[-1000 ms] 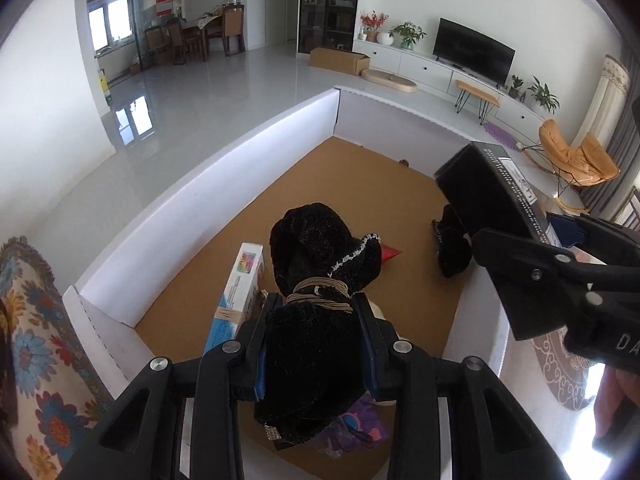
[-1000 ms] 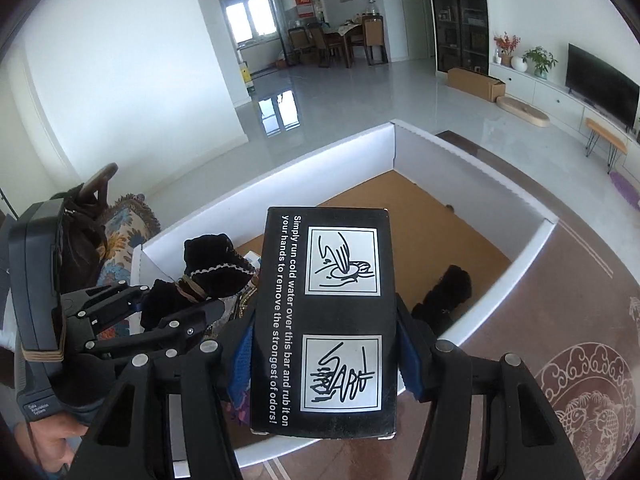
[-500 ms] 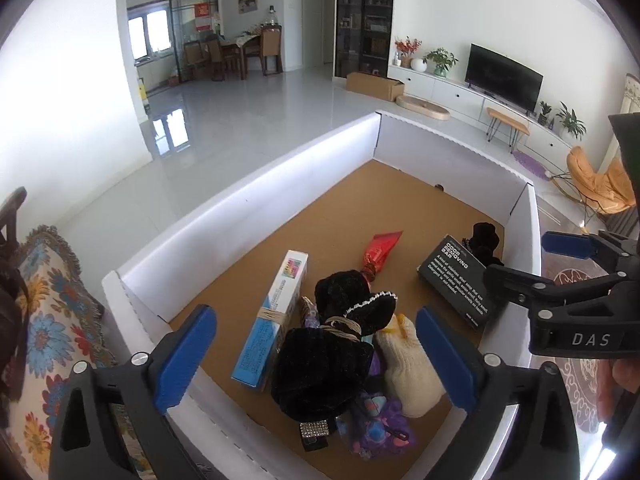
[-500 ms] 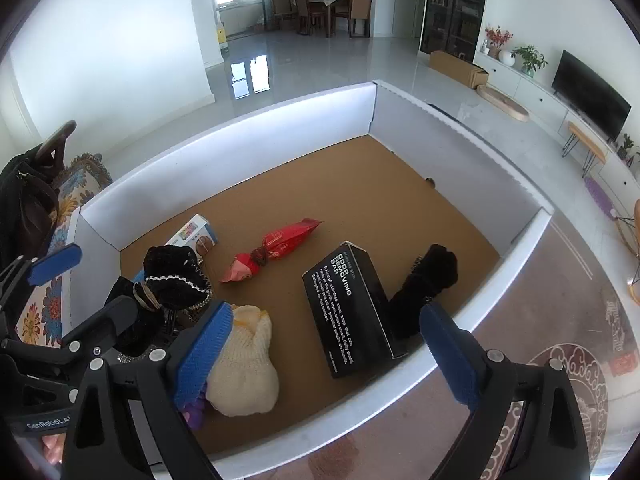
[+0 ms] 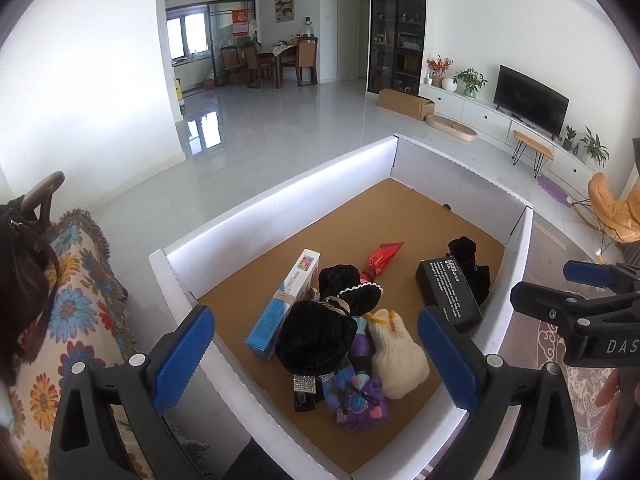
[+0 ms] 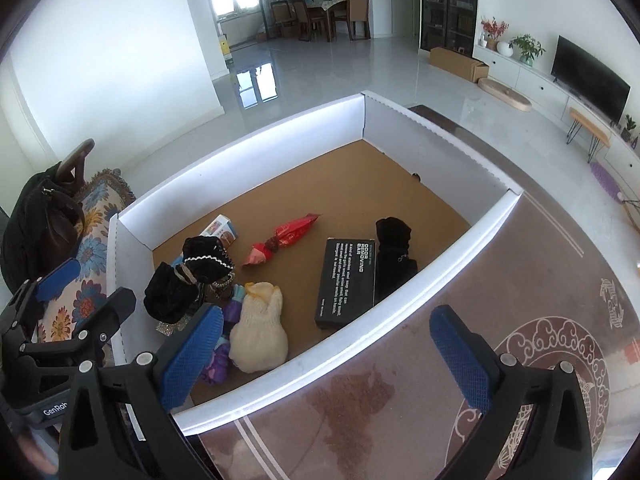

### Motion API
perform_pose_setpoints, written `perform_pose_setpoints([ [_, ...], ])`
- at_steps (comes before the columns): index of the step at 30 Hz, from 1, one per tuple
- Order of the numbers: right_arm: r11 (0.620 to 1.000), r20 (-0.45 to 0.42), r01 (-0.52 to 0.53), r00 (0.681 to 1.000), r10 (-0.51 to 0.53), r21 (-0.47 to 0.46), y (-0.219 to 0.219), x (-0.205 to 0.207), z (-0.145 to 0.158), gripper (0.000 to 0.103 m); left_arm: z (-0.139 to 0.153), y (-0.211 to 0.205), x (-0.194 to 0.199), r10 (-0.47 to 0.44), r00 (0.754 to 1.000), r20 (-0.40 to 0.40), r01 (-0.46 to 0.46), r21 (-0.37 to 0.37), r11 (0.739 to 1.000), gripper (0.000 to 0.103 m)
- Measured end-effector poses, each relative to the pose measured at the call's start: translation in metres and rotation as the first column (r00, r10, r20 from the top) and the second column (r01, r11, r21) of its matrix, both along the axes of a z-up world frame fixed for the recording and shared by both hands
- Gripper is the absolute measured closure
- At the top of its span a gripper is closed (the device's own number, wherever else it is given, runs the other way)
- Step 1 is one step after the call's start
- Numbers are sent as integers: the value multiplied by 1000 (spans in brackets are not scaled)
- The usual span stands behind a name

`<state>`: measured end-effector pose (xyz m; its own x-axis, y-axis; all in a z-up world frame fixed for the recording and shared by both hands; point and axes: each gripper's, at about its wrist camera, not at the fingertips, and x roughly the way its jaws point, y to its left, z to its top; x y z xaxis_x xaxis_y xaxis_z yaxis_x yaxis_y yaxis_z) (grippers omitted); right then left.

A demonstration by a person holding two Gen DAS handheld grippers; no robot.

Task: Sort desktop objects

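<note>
Both tongs now hang wide apart and empty, drawn back above the white box (image 5: 280, 200): the black pouch (image 5: 320, 336) lies ahead of the left gripper (image 5: 316, 356), the black carton (image 6: 347, 282) ahead-left of the right gripper (image 6: 328, 352) (sorting looks largely done).

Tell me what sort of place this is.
Most likely a home living room open to a dining area: a television on a low white cabinet, a dining table with chairs, and an orange lounge chair.
</note>
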<state>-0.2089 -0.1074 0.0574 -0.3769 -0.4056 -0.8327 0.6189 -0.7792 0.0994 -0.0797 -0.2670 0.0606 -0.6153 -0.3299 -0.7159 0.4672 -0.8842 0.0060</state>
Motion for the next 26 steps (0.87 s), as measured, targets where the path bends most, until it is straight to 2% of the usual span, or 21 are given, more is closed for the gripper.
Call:
perform_pose_setpoints([
  [6,999,-25,-21,999,22,37,-13,3,-3,0,-3,-2,1,33,999,17,-32,-23,999,0],
  [10,998,-38,-33,999,35,58,-22,6,-3,0,-6,-6,3,36,999,13,-36,18,999,0],
  [20,995,-42,-49,998,53,88,-29,7,-12,0,-6,-13,3,63,998,-18,-61,67,996,0],
  [26,996,-43,-37,998,40,82,-27,4,-14,0,0,-9,7,106,992,-64,-106,7,994,0],
])
